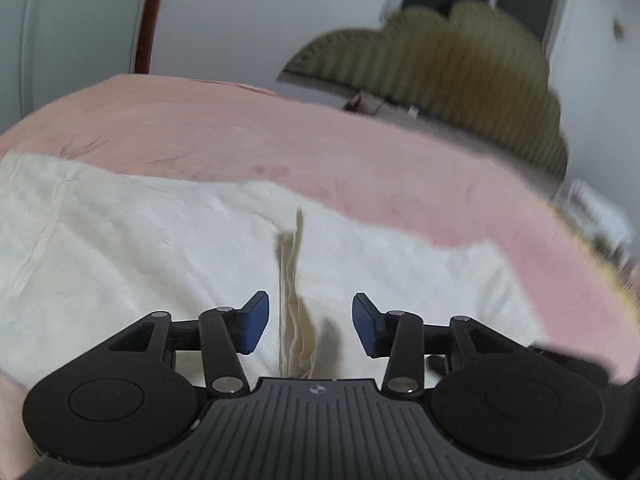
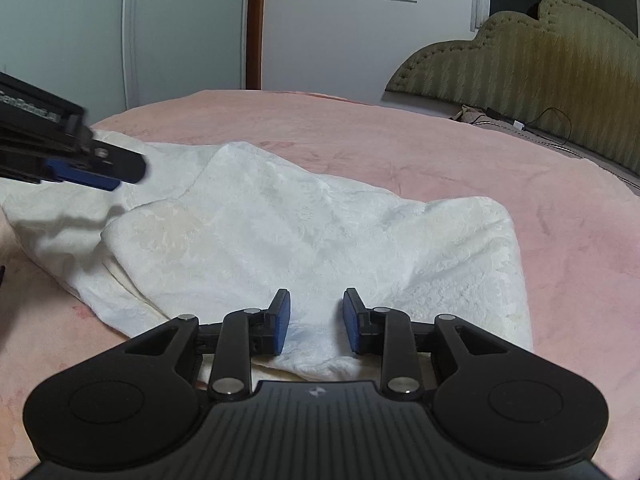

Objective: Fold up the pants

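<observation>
Folding the white pants (image 2: 280,232) on the pink bed (image 2: 440,152), you let go. Your left gripper (image 1: 310,322) and right gripper (image 2: 314,320) have spread jaws, so the fold lies flat.

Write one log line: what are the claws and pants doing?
left claw: open, empty | right claw: open over pants | pants: partly folded on pink bed

Pink bed (image 2: 440,152) carries white pants (image 2: 280,232), partly folded, rumpled.

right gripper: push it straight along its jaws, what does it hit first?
Most likely the white pants: the right gripper points down at the folded cloth on the pink bed cover, its open jaws just above it. Exact gap unclear.
</observation>
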{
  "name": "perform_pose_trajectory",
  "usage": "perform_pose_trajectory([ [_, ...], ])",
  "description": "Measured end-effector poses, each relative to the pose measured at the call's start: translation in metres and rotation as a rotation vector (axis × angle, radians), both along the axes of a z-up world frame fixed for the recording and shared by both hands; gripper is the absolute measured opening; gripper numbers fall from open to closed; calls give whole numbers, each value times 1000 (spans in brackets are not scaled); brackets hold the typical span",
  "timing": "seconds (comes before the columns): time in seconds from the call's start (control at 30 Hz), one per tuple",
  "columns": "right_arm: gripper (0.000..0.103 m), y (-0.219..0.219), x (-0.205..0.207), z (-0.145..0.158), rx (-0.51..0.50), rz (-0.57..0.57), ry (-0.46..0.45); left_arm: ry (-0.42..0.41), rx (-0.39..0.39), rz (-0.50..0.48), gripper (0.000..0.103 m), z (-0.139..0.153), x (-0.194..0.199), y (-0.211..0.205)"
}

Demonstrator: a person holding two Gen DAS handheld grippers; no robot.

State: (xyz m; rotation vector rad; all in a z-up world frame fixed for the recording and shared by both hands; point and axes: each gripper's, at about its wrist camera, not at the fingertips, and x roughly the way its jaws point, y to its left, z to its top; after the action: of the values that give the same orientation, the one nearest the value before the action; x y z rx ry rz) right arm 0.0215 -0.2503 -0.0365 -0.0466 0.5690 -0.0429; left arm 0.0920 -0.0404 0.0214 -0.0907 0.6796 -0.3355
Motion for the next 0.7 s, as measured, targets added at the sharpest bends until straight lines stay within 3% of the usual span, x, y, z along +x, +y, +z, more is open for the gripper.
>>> perform_pose_trajectory([
  [0.07,29,-2,0,0,13,0,0,16,80,-13,51,-19,-1,-14],
  [0.23,29,-2,0,0,16,-2,0,-111,210,-31,64,-33,-19,-23],
  [0.4,30,-3,-1,0,22,-3,-1,-132,187,-22,69,-39,-19,-17],
  [0.53,35,-4,-1,0,29,-10,-2,-117,168,-30,83,-40,-16,-16],
  [0.57,42,-5,-1,0,28,-20,-3,-108,166,-39,86,-40,-14,-18],
  [0.6,56,-5,-1,0,25,-35,-3,-104,166,-50,90,-40,-13,-19],
  [0.67,74,-6,-1,0,20,-69,-3,-100,164,-49,90,-40,-12,-20],
  [0.7,78,-8,-1,0,29,-77,-3,-97,159,-50,91,-40,-11,-20],
])
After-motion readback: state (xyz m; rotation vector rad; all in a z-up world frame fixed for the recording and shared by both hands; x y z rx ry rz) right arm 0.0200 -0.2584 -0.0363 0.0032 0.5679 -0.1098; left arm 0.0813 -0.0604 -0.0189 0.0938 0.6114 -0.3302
